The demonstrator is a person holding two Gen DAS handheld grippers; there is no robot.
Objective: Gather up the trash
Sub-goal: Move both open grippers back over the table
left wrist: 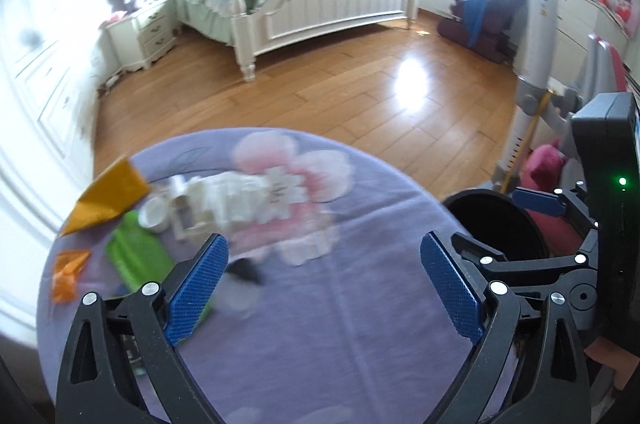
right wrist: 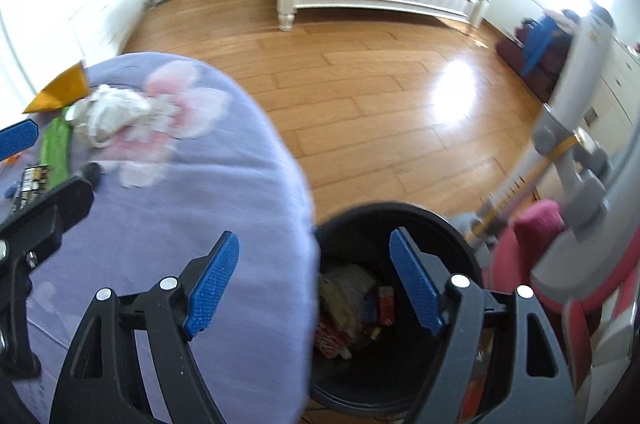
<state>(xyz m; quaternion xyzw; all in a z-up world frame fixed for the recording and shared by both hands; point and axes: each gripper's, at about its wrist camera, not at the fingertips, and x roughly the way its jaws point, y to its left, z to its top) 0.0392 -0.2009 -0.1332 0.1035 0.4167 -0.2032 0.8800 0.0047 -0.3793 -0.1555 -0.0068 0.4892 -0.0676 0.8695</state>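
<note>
Hovering w/ both jaws wide & empty, left gripper (left wrist: pixel 324 288) sits nearer the trash, green wrapper (left wrist: pixel 138 254) lying ahead-left, long axis running away, while right gripper (right wrist: pixel 314 284) hangs over the bin (right wrist: pixel 464 236) beside the table (right wrist: pixel 224 207).

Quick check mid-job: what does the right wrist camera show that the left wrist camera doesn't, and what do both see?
Only the right wrist view looks down into the black trash bin: wrappers already lie at its bottom, under the empty, open right gripper.

Only the left wrist view shows the small orange wrapper and the white cup, beyond the open, empty left gripper.

Both show the purple flowered tablecloth, the yellow wrapper, the green packet, the crumpled white paper and the bed.
</note>
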